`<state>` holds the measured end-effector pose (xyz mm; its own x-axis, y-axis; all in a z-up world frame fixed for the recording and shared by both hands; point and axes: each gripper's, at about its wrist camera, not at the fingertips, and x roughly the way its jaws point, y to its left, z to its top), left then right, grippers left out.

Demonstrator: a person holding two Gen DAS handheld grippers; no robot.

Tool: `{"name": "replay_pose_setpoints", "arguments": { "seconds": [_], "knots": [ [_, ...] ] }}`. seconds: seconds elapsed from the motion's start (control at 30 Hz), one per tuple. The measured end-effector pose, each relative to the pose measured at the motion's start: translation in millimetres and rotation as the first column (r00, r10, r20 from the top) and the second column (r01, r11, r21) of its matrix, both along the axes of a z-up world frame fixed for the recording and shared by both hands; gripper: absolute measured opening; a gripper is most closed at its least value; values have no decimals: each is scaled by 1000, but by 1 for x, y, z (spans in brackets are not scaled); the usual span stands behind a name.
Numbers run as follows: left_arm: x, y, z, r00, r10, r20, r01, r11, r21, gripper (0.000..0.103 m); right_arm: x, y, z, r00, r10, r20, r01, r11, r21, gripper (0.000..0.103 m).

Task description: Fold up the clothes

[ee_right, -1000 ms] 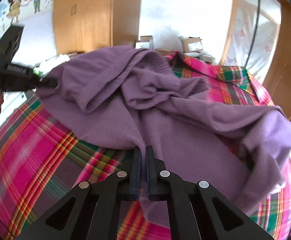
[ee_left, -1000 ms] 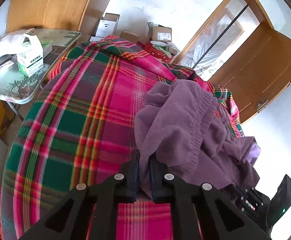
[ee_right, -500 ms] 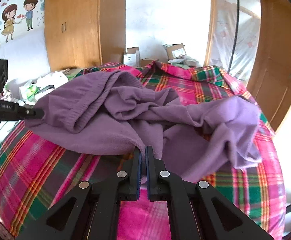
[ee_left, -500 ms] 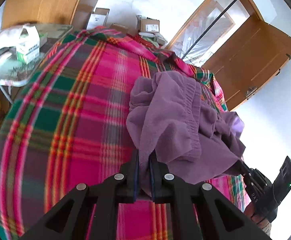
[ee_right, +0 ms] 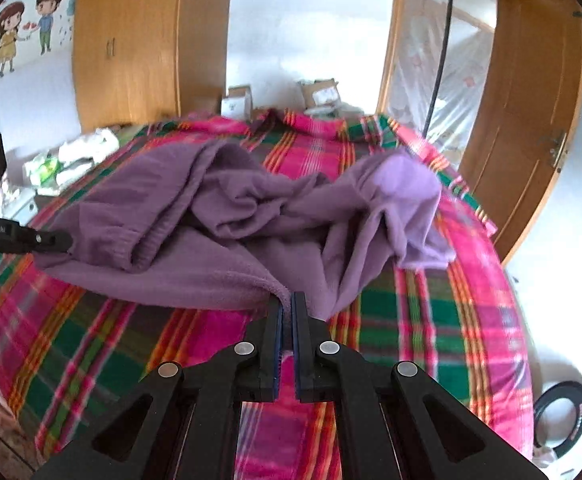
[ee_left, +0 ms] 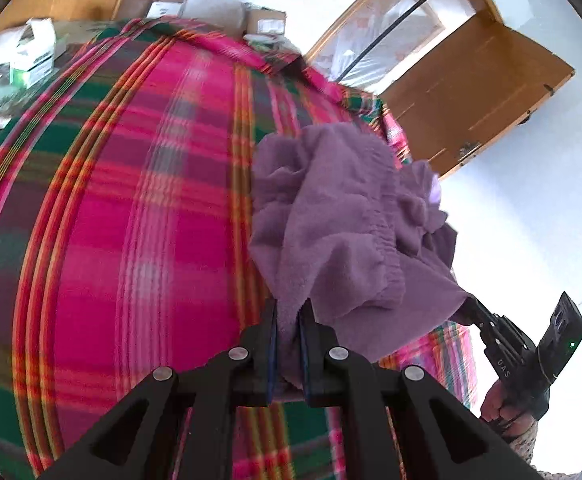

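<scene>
Purple fleece garment (ee_right: 227,216): one piece, soft napped knit with a gathered elastic band, bunched in loose folds and held up over the plaid blanket (ee_right: 407,332) on the bed. That blanket is woven in pink, green and orange checks and fills most of both views. Left gripper (ee_left: 289,312): black plastic fingers with blue pads, closed on a hem of the garment at 6 o'clock in the left wrist view. Right gripper (ee_right: 287,300): identical build, clamped on another edge of the same garment at 6 o'clock in the right wrist view; it also shows at 4 o'clock in the left wrist view, with a hand (ee_left: 499,404) below it. Surroundings: two cardboard boxes (ee_right: 321,92) at 12 o'clock beyond the bed, one wooden wardrobe (ee_right: 131,44) at 10 o'clock, one wooden door (ee_right: 531,120) at 2 o'clock, one cartoon wall sticker (ee_right: 23,28) at 10 o'clock, one side table holding tissue packs (ee_left: 31,56) at 10 o'clock in the left wrist view. One black ring (ee_right: 563,416) lies on the floor at 4 o'clock.
</scene>
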<state>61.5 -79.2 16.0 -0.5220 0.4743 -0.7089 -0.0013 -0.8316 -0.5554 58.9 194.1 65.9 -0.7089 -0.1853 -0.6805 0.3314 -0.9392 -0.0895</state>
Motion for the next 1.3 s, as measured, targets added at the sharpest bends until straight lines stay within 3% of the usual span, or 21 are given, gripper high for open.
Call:
{"name": "replay_pose_setpoints", "arguments": {
  "seconds": [0.27,0.43,0.57,0.7,0.93,1.0,1.2,1.3],
  "knots": [
    [8,-7,-17,998,37,50,-34,998,-54,12,1,-4,-14,996,35,85,-36,999,8,5],
    [21,-8,0,997,74,-16,-75,987,-141,19,3,2,-7,995,37,98,-34,999,-32,12],
    [23,-2,16,997,33,-63,-43,986,-161,21,11,7,3,996,40,80,-32,994,-101,18],
    [22,2,23,996,34,-80,-47,985,-164,22,12,6,6,991,96,92,-71,966,-250,25],
    [12,29,21,995,-44,-92,29,987,-158,27,-15,-37,-15,967,201,158,-135,927,-349,29],
    [14,39,21,989,-97,-108,76,980,-184,29,-27,-45,-21,958,218,184,-126,902,-413,37],
    [7,55,15,983,-148,-105,119,962,-245,30,-61,-61,-32,936,225,269,-72,875,-479,38],
    [8,58,14,973,-182,-139,144,959,-245,35,-74,-65,-38,917,258,303,-56,838,-543,39]
  ]
}}
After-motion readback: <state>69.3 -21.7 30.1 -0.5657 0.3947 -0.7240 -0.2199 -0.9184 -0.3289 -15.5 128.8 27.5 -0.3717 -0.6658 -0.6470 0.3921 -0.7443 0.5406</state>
